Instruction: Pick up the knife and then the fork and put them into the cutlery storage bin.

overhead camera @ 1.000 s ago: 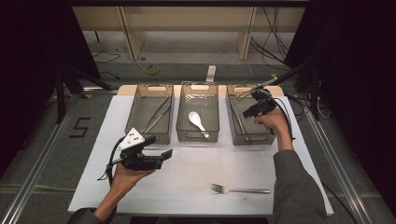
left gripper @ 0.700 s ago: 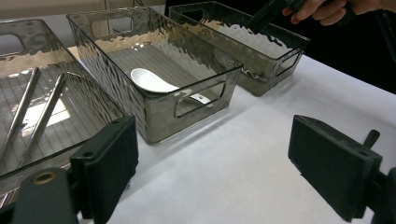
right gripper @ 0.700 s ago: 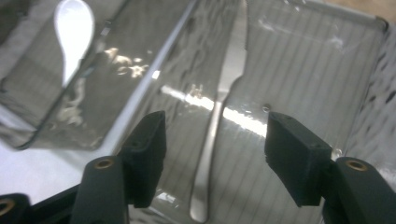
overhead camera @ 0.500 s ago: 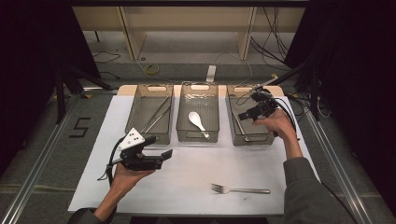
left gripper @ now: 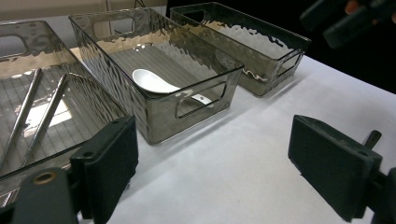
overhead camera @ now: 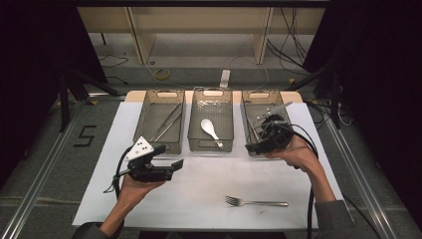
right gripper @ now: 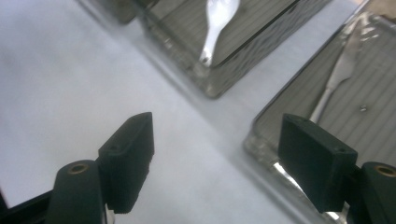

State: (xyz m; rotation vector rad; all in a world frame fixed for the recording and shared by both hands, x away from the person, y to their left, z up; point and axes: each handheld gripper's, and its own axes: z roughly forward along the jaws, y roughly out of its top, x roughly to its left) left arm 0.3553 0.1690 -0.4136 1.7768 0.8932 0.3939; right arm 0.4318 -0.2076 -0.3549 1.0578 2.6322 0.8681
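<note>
Three clear bins stand in a row at the far side of the white table top. The left bin (overhead camera: 149,107) holds metal chopsticks (left gripper: 42,116), the middle bin (overhead camera: 194,134) a white spoon (overhead camera: 209,128), the right bin (overhead camera: 246,114) a fork (right gripper: 338,74). A second fork (overhead camera: 256,202) lies on the table at the near right. My right gripper (overhead camera: 253,147) hovers over the right bin's near left corner. Its jaws have just been opening and nothing is between them. My left gripper (overhead camera: 169,156) hangs open and empty in front of the left bin.
The white sheet (overhead camera: 209,174) covers the table from the bins to the near edge. Cables trail from both grippers. Behind the table are a wooden shelf frame (overhead camera: 199,30) and loose cables on the floor.
My right hand has pulled back from the far part of the right bin toward its near left corner, and its jaws have opened. The left gripper has stayed where it was.
</note>
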